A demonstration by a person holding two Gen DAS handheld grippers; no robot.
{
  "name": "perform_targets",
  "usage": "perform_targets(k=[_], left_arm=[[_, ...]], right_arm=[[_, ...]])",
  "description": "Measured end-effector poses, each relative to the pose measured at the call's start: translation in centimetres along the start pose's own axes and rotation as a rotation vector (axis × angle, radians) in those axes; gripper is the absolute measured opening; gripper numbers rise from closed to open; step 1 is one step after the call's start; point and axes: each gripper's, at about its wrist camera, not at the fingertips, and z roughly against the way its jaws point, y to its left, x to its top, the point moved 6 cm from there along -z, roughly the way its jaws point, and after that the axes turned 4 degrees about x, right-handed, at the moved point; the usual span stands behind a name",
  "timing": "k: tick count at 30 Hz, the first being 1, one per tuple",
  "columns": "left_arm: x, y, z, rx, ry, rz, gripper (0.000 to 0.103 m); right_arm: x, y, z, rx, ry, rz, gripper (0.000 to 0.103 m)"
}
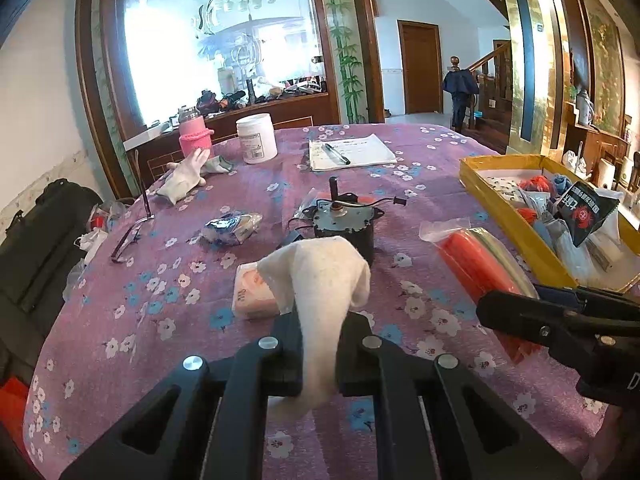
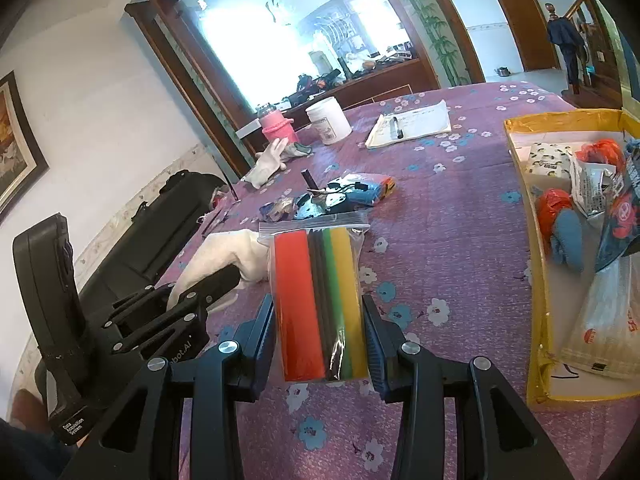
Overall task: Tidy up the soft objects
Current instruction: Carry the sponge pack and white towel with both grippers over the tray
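Surface: tabletop (image 1: 400, 148) under a purple flowered cloth.
Room: large glass panel and a wooden door behind.
Left tongs (image 1: 319, 344): clamped on a white cloth (image 1: 320, 280), held above the tabletop.
Right tongs (image 2: 319, 336): jaws either side of a bag of coloured foam sheets (image 2: 320, 300), touching it.
Yellow box (image 2: 538, 280): right, holding soft items.
Around: small motor (image 1: 346, 224), white jar (image 1: 256, 138), pink bottle (image 1: 195, 136), glove (image 1: 184, 174), notepad with pen (image 1: 352, 151).

The left matte black plastic two-finger gripper (image 1: 319, 354) has angular linkage arms with round silver screws at the joints. The right black gripper (image 2: 319, 344) matches it, with ribbed bluish finger pads (image 2: 376, 344). White lettering marks the left one's body.
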Motion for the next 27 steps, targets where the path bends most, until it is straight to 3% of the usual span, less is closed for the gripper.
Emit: perform_targets(k=[11, 20, 27], left_arm=[[1.5, -2.5, 1.1, -0.040, -0.018, -0.037, 0.010], [4.4, -6.9, 2.1, -0.144, -0.024, -0.060, 0.011], [5.6, -13.3, 2.3, -0.263, -0.015, -0.108, 0.011]], right_arm=[[0.7, -1.2, 3.0, -0.008, -0.067, -0.025, 0.043], [2.5, -4.2, 8.5, -0.062, -0.191, -0.078, 0.043], [3.0, -8.7, 12.5, -0.176, -0.263, -0.162, 0.043]])
